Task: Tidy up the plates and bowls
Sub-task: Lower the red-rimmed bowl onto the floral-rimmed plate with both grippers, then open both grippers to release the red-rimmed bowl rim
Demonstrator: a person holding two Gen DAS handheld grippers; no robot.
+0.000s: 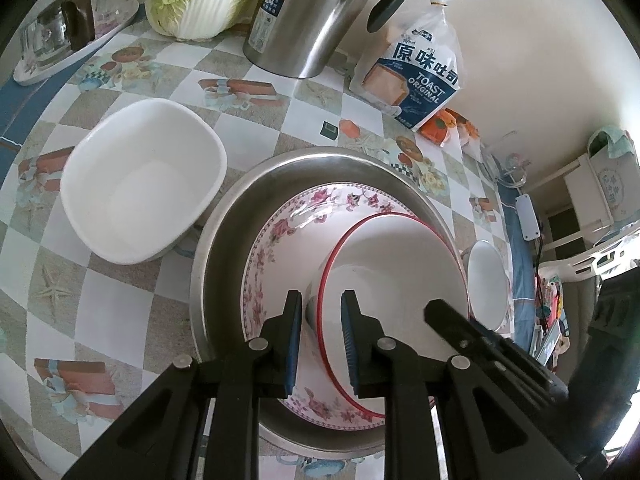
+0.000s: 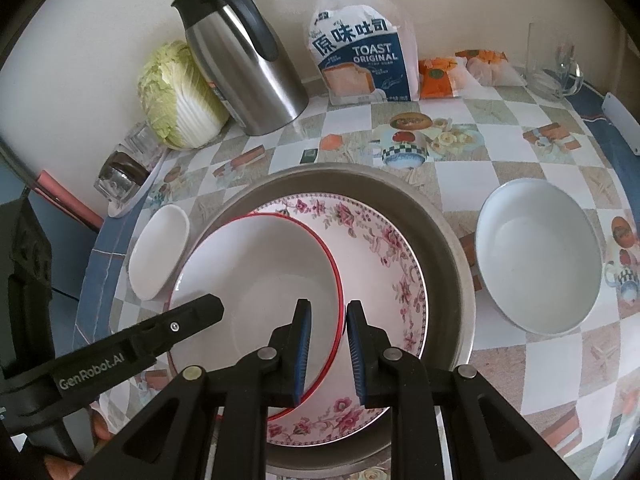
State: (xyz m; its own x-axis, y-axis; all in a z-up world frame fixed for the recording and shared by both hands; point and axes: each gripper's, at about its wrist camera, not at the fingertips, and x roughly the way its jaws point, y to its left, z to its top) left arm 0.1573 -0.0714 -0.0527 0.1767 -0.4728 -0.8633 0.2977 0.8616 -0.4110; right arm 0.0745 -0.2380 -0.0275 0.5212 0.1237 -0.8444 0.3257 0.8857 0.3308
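A white bowl with a red rim (image 1: 400,264) (image 2: 256,264) lies in a pink-flowered plate (image 1: 280,240) (image 2: 380,248), which sits in a steel basin (image 1: 224,240) (image 2: 448,248). My left gripper (image 1: 322,300) is shut on the bowl's near-left rim, one blue pad outside the wall and one inside. My right gripper (image 2: 328,308) is shut on the opposite rim in the same way. Each view shows a black finger of the other gripper reaching over the bowl.
A white square bowl (image 1: 140,180) (image 2: 160,252) stands left of the basin and a round white bowl (image 2: 536,256) (image 1: 486,284) to its right. A steel thermos (image 2: 244,64), cabbage (image 2: 176,96), toast bag (image 2: 360,60) and a tray of glasses (image 1: 72,36) line the back.
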